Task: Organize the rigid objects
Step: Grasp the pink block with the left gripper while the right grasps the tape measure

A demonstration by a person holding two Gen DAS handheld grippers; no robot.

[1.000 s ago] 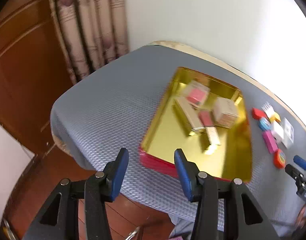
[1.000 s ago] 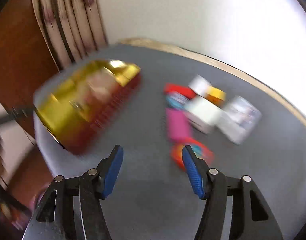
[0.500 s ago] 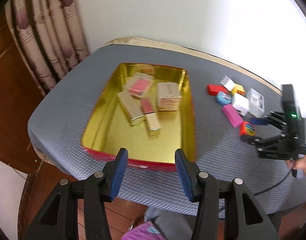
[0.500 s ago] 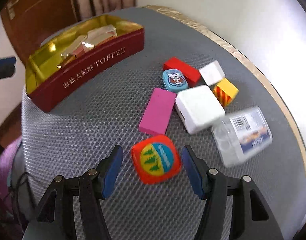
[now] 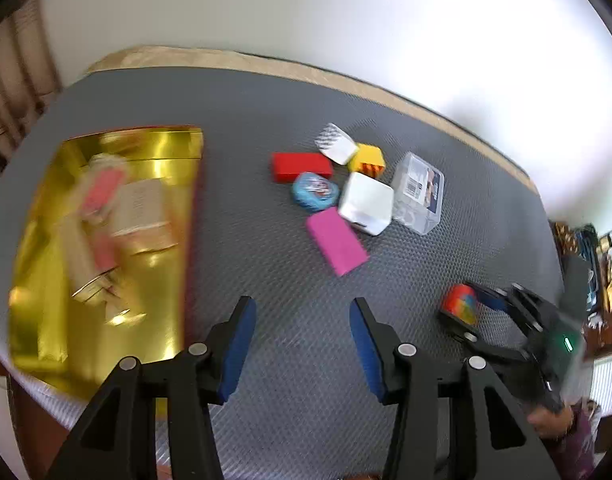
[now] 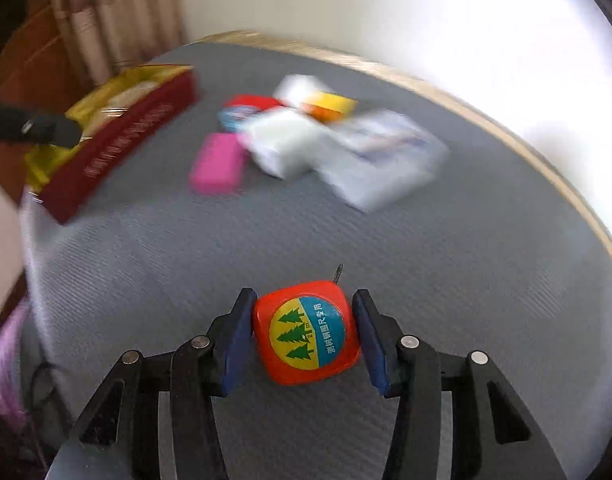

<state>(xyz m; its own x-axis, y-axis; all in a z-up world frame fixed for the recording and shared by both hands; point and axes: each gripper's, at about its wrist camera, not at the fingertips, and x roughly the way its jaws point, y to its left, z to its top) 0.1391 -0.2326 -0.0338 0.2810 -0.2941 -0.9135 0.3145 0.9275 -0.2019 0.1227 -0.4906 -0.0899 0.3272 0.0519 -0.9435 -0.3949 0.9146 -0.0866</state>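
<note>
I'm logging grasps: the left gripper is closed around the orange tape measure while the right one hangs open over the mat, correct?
Swapped. The right wrist view shows the right gripper clamping the orange tape measure; the left gripper hangs open over the mat.

The right gripper (image 6: 304, 334) has moved fwd: 0.5 s ago the red tape measure (image 6: 305, 332) lay on the mat just ahead of its open fingers, now it sits between the blue pads (image 6: 233, 340), touching or nearly so. In the left wrist view the right gripper (image 5: 472, 312) is now lower and nearer. The left gripper (image 5: 302, 344) has swung to the right: the gold tin (image 5: 38, 320), before centred, is now at the left edge, and the group with the pink block (image 5: 338, 246) is in the middle.
</note>
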